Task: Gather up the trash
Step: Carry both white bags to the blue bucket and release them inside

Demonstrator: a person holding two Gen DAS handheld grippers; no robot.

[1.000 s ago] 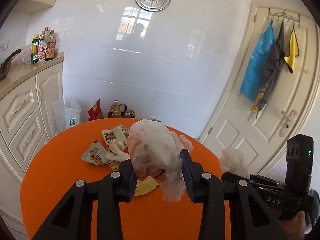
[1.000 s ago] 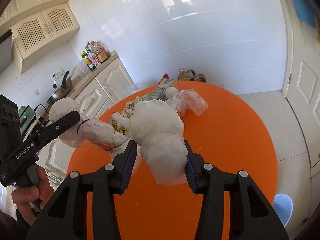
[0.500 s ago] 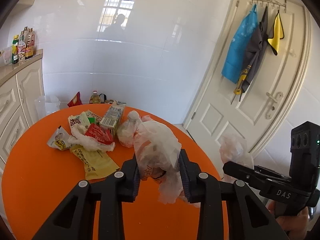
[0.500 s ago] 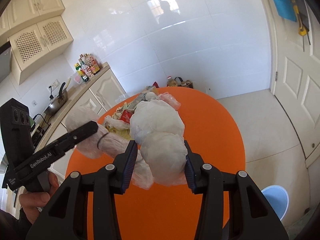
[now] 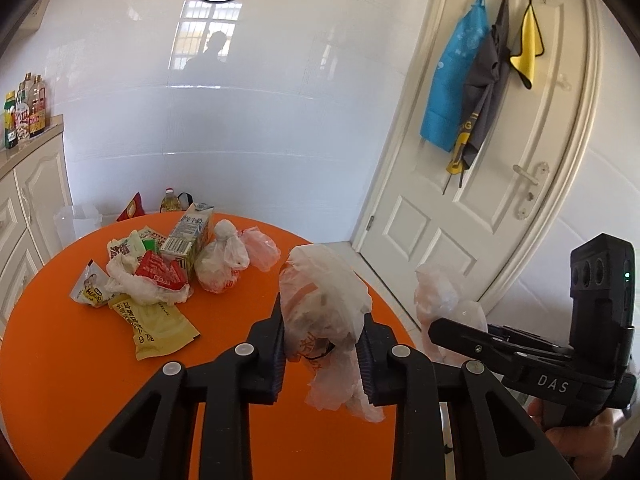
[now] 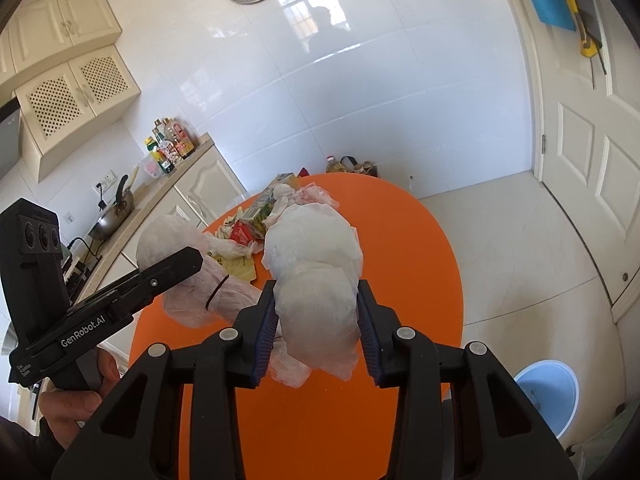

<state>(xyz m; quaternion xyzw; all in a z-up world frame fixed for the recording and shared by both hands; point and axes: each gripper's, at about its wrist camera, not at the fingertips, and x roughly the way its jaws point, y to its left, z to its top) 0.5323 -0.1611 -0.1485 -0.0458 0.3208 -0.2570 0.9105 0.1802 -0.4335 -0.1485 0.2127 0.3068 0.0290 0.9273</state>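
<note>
Left gripper [image 5: 322, 346]: pointed forward and downward over the near edge of the orange table [image 5: 80, 360]; a hand [image 6: 70, 408] gripped its handle at the lower left of the right wrist view.
Left jaws: closing, pads pressed on both sides of a crumpled plastic bag with orange print [image 5: 324, 312].
Left bag position: stood between the pads, bulging above them and trailing a loose tail below, lifted off the tabletop.
Right gripper [image 6: 316, 332]: also angled down over the table, just beside the left one; a hand [image 5: 576, 440] held it at the lower right of the left wrist view.
Right jaws: closing, clamped on a white plastic bag bundle [image 6: 316, 276].
Right bag position: wedged between the blue-edged pads, most of its bulk above them, clear of the table.
Remaining trash: a pile of wrappers, a milk carton [image 5: 188, 236] and small tied bags lay at the table's far side, well apart from both grippers.
Blue bin [image 6: 548, 396]: on the floor, right of the table.
</note>
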